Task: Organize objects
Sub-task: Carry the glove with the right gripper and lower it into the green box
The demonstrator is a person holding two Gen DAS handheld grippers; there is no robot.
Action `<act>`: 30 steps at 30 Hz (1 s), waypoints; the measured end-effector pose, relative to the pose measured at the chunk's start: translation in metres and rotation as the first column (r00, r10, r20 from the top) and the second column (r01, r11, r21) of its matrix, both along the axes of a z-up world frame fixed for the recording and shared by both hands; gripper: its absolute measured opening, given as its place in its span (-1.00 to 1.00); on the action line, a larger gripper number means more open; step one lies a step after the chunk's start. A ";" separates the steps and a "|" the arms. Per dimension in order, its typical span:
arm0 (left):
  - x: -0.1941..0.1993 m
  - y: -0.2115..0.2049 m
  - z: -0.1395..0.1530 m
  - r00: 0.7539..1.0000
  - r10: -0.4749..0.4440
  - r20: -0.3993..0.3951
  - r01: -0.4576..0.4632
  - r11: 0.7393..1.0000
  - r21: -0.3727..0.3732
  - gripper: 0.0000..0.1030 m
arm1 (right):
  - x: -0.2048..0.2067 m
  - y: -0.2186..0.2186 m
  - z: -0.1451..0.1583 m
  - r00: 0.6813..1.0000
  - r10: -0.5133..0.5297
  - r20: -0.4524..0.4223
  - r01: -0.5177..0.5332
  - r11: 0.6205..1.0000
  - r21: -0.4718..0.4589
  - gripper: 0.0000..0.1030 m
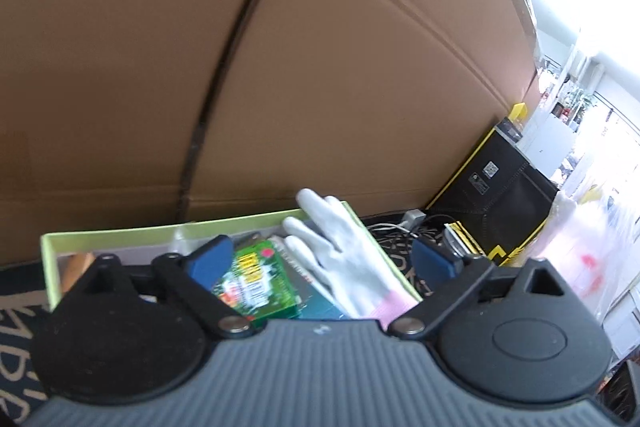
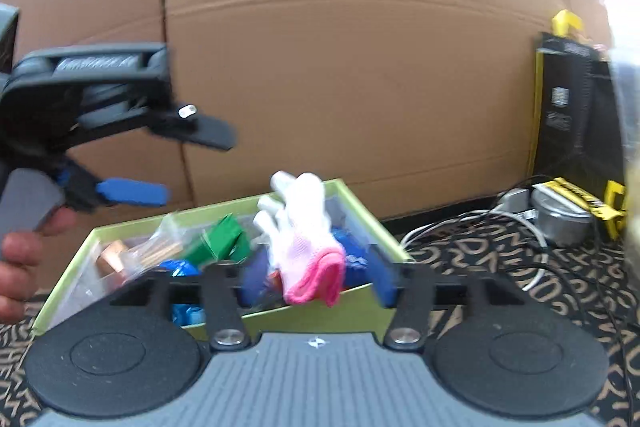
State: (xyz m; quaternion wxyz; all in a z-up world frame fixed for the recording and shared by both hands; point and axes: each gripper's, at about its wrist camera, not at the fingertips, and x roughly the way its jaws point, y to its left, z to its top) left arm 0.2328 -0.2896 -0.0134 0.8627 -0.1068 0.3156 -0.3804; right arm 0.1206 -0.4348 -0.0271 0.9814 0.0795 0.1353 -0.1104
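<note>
The white glove now lies in the green box, pink cuff draped over its near wall, among a green carton and other small items. Both the left gripper and right gripper have wide, empty jaws. Cables and a metal pot on the patterned surface to the right look left to sort.

Cardboard wall close behind at 12 o'clock, blocking any reach past the green box. Box open on top, but crowded: white glove draped over the near rim, green packet and clutter beneath. Left hand-held gripper hanging over the box's 9 o'clock end. Cables, a metal pot and a black case filling the 3 o'clock side. Open patterned tabletop between box and cables.
</note>
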 end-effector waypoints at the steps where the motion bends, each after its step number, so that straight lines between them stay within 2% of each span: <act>1: -0.003 0.004 0.000 1.000 0.008 0.007 -0.008 1.000 -0.001 1.00 | -0.001 0.000 0.001 1.000 0.002 0.010 -0.002 1.000 -0.005 0.30; 5: -0.019 0.021 0.002 0.999 0.023 0.034 -0.024 1.000 0.012 1.00 | -0.008 0.012 0.004 1.000 0.004 0.026 -0.003 0.999 -0.050 0.29; 6: -0.025 0.028 0.004 0.999 0.019 0.044 -0.020 1.000 0.013 1.00 | -0.008 0.014 0.005 1.000 -0.001 0.016 0.002 0.998 -0.064 0.12; 7: -0.031 0.032 0.005 0.998 0.018 0.058 -0.019 1.000 0.015 1.00 | -0.005 0.015 0.005 1.000 -0.002 0.003 0.002 0.998 -0.069 -0.23; 9: -0.042 0.040 0.009 0.996 0.016 0.082 -0.018 1.000 0.015 1.00 | 0.003 0.016 0.005 0.999 0.020 -0.035 -0.022 0.998 -0.056 -0.55; 11: -0.053 0.050 0.013 0.995 0.010 0.102 -0.012 1.000 0.023 1.00 | 0.015 0.015 0.002 0.997 0.046 -0.065 -0.048 0.998 -0.030 -0.59; 14: -0.068 0.067 0.018 0.989 0.009 0.150 -0.014 1.000 0.028 1.00 | 0.019 0.016 -0.001 0.993 0.062 -0.099 -0.067 0.997 -0.044 -0.59; 15: -0.073 0.072 0.019 0.986 0.014 0.165 -0.020 0.999 0.034 1.00 | 0.014 0.017 0.001 0.994 0.060 -0.087 -0.064 0.997 -0.042 -0.54; 17: -0.084 0.080 0.018 0.981 0.033 0.192 -0.047 0.996 0.069 1.00 | -0.002 0.018 0.005 0.997 0.049 -0.055 -0.051 0.998 -0.040 -0.12; 18: -0.091 0.084 0.016 0.978 0.045 0.206 -0.064 0.994 0.089 1.00 | -0.012 0.020 0.008 0.999 0.037 -0.036 -0.039 0.998 -0.048 0.47; 19: -0.098 0.090 0.013 0.974 0.053 0.218 -0.077 0.992 0.104 1.00 | -0.023 0.023 0.010 0.999 0.029 -0.018 -0.030 0.998 -0.057 0.77; 22: -0.120 0.101 0.001 0.969 0.076 0.235 -0.117 0.979 0.166 1.00 | -0.056 0.036 0.012 0.999 0.045 0.023 -0.043 0.995 -0.095 0.78; 25: -0.142 0.110 -0.017 0.971 0.102 0.216 -0.154 0.958 0.240 1.00 | -0.083 0.051 0.007 0.997 0.079 -0.005 -0.079 0.992 -0.099 0.92; 30: -0.167 0.123 -0.047 0.979 0.140 0.147 -0.178 0.939 0.294 1.00 | -0.111 0.073 -0.007 0.988 0.134 -0.082 -0.144 0.981 -0.131 0.94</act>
